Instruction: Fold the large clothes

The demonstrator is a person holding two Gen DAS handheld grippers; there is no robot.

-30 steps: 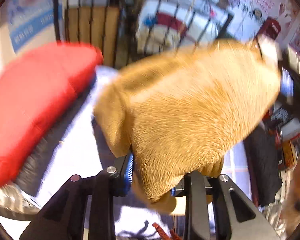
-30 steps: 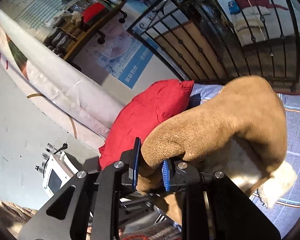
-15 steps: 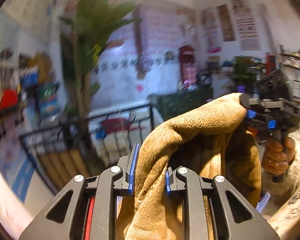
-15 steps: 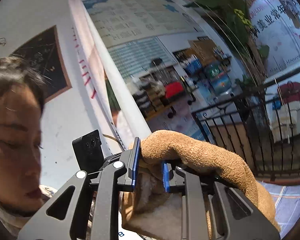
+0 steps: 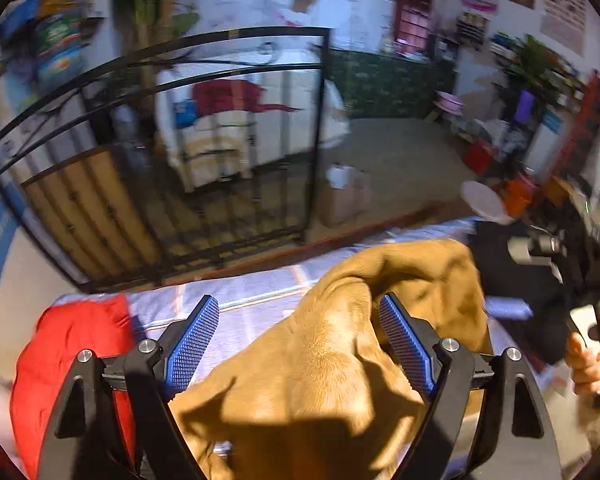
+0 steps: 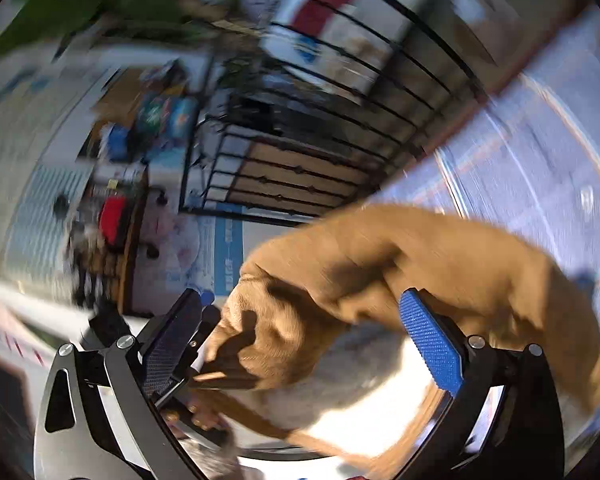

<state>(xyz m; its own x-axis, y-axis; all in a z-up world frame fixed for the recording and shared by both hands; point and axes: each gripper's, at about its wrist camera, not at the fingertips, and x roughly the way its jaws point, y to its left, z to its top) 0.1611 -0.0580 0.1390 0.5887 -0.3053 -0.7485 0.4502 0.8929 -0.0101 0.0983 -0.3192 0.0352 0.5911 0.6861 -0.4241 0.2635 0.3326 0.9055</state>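
The large tan fleece garment (image 5: 320,360) lies bunched on the blue checked bed sheet (image 5: 252,296). My left gripper (image 5: 298,320) is above it with its jaws opening. The cloth sits between the blue pads (image 5: 192,344), which do not press on it. In the right wrist view the garment (image 6: 400,264) shows its tan outside and pale lining. My right gripper (image 6: 300,300) is also opening, the cloth loose between its spread pads (image 6: 430,344). A hand (image 5: 588,356) holds the right gripper's handle at the right edge of the left wrist view.
A red pillow (image 5: 72,352) lies on the bed to the left of the garment. A black iron railing (image 5: 204,128) stands past the bed's far edge. Dark cloth (image 5: 520,264) lies at the bed's right side. Cluttered shelves and plants fill the room beyond.
Both grippers were shut on a fold of the garment and held it up; now both stand wide and the cloth has come down on the bed. Both views have swung down towards the sheet.
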